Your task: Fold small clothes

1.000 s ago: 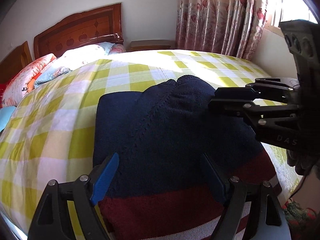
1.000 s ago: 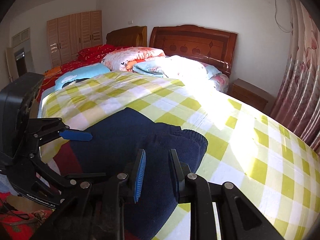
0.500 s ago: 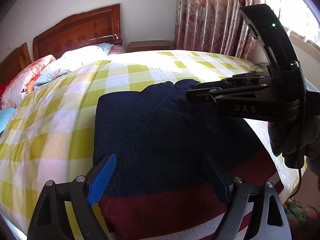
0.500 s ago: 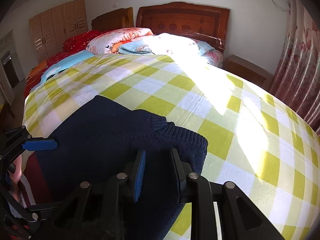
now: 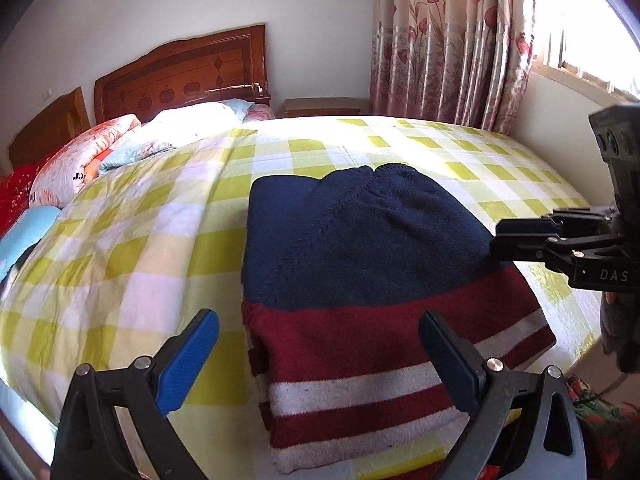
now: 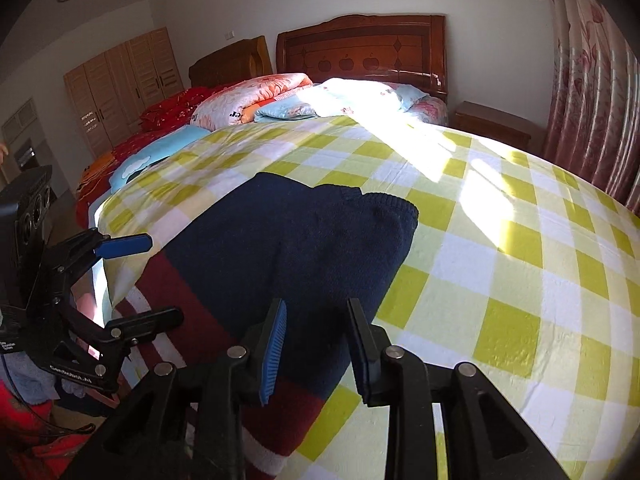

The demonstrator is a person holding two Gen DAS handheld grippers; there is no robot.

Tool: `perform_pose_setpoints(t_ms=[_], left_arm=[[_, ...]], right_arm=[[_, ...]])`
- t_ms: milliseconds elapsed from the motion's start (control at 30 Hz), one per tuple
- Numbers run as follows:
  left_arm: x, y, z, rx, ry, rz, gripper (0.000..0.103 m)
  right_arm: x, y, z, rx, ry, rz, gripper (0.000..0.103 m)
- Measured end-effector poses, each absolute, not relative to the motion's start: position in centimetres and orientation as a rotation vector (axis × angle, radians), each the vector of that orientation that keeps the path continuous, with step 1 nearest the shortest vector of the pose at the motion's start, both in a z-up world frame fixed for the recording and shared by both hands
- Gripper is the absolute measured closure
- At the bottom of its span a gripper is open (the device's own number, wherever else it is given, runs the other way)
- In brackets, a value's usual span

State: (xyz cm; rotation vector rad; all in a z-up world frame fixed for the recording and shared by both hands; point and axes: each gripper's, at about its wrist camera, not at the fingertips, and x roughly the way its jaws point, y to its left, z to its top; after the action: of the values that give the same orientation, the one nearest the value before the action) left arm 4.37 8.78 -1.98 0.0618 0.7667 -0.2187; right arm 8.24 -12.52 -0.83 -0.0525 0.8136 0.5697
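A folded knit sweater (image 5: pixel 360 264), navy with dark red and white stripes at its near end, lies flat on the yellow checked bedspread (image 5: pixel 152 240). It also shows in the right wrist view (image 6: pixel 288 248). My left gripper (image 5: pixel 320 360) is open and empty, hovering over the sweater's striped end. My right gripper (image 6: pixel 316 340) is open with a narrow gap and empty, over the sweater's right edge. In the left wrist view it shows at the right edge (image 5: pixel 560 240). In the right wrist view the left gripper (image 6: pixel 132 280) stands at the left.
Pillows and folded quilts (image 5: pixel 104 160) lie by the wooden headboard (image 5: pixel 184 76). A second bed (image 6: pixel 132 148) stands to the left. Curtains (image 5: pixel 452 40), a nightstand (image 5: pixel 324 106) and the bed's near edge (image 5: pixel 576 344) bound the space.
My left gripper has pulled back, so the sweater's striped end now shows in full. My right gripper has withdrawn from above the sweater to its right edge.
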Motion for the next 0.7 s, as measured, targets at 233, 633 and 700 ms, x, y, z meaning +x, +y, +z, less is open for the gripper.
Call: perform_pose_setpoints(t_ms=[233, 633, 700], left_arm=[[6.5, 10.7, -4.2, -0.141, 0.893, -0.315, 0.000], [13.3, 4.3, -3.6, -0.092, 0.929, -0.320, 0.000], [14.1, 3.9, -3.5, -0.094, 0.905, -0.269, 0.000]], right_arm=[[7.7, -16.4, -4.1, 0.320, 0.941, 0.659, 0.058], [10.5, -19.7, -4.5, 0.365, 0.913, 0.608, 0.064], [11.8, -20.2, -4.1, 0.328, 0.895, 0.593, 0.060]])
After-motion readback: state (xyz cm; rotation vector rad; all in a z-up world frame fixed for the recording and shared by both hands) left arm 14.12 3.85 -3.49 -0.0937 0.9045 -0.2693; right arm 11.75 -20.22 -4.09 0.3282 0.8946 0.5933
